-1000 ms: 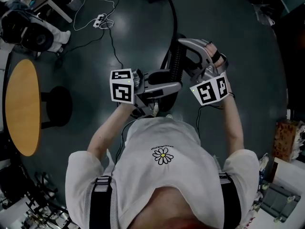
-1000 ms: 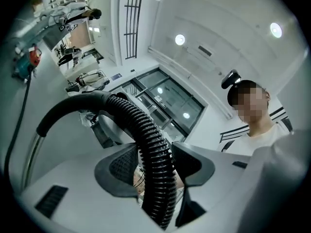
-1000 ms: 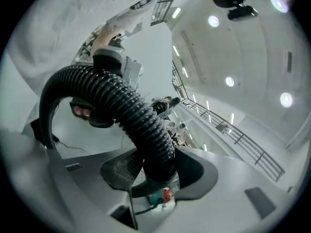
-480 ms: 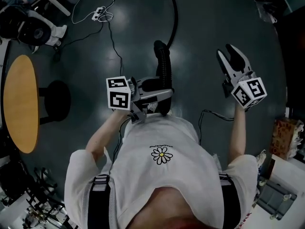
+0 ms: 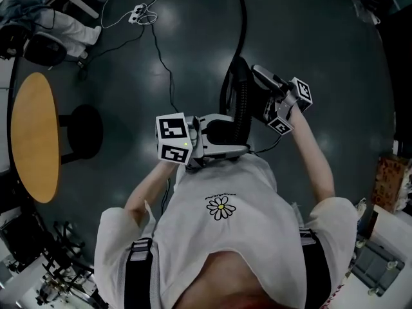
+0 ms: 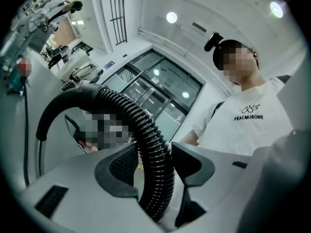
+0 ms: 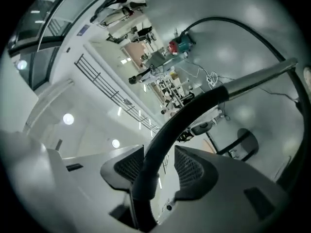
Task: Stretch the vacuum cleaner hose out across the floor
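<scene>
The black vacuum hose (image 5: 242, 98) comes from the top of the head view across the dark floor and arches up in front of the person. My left gripper (image 5: 232, 135) is shut on its ribbed part (image 6: 146, 130), which fills the gap between both pads. My right gripper (image 5: 259, 90) reaches in from the right at the top of the arch. Its jaws have just been opening. In the right gripper view the smooth black tube (image 7: 194, 110) passes between them, lying against the left pad with a gap at the right pad. Both grippers sit close together on the arch.
A round wooden table (image 5: 32, 147) and a black stool (image 5: 80, 131) stand at the left. A power strip with thin cables (image 5: 138, 15) lies on the floor at the upper left, near a chair (image 5: 38, 44). Boxes (image 5: 386, 172) sit at the right edge.
My right gripper let go of the hose, swung out to the right with nothing in it, then came back around the top of the arch. My left gripper kept its grip and shifted slightly.
</scene>
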Demonstrator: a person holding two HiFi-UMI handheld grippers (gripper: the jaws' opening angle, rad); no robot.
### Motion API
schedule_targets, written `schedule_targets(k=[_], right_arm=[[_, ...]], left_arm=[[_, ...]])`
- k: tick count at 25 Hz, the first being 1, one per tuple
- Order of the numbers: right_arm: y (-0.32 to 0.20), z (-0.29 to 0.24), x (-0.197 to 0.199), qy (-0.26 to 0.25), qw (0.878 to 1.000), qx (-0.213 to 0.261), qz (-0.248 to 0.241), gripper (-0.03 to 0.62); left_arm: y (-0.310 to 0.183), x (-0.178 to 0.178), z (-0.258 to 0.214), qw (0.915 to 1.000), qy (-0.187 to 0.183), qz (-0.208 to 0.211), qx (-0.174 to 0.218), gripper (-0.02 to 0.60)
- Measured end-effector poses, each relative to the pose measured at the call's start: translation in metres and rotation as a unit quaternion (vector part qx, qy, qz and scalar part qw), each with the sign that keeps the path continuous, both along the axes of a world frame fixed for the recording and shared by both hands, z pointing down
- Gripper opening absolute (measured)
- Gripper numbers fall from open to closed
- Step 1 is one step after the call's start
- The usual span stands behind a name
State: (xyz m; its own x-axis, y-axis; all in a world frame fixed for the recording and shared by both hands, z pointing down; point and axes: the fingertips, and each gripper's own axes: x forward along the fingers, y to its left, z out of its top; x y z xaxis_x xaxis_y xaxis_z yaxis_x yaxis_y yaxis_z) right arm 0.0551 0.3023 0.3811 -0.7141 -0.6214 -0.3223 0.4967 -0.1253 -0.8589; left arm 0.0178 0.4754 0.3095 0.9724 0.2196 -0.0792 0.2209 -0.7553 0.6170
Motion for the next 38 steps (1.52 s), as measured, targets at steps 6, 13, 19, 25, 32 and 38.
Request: schedule_targets(k=[6,13,19,25,32,38], right_arm=[[0.006,-0.017,-0.028,-0.019,0.994,-0.007,-0.111,0.189],[0.024,-0.029,-0.047,0.021,0.977,-0.086,-0.193,0.189],[0.025,-0.021,-0.069,0.057,0.963,-0.123,-0.235,0.189],[0.034,-0.014,-0.104,0.044,0.948,-0.137,-0.283,0.194],[0.030,-0.030,-0.079,0.042,0.969,-0.106,-0.220,0.209],[-0.006,-0.081,-0.101,0.047,0.981,0.101,-0.161,0.209]], left_arm=[[0.024,0.002,0.001,0.9960,-0.033,0.055,0.061,0.218],[0.047,-0.007,0.000,0.9858,-0.065,0.118,0.100,0.212],[0.056,-0.004,0.002,0.9817,-0.079,0.135,0.109,0.212],[0.055,0.002,0.000,0.9818,-0.069,0.152,0.090,0.201],[0.050,0.030,-0.005,0.9891,-0.058,0.124,0.054,0.190],[-0.016,-0.056,-0.006,0.9683,0.151,-0.018,-0.198,0.190]])
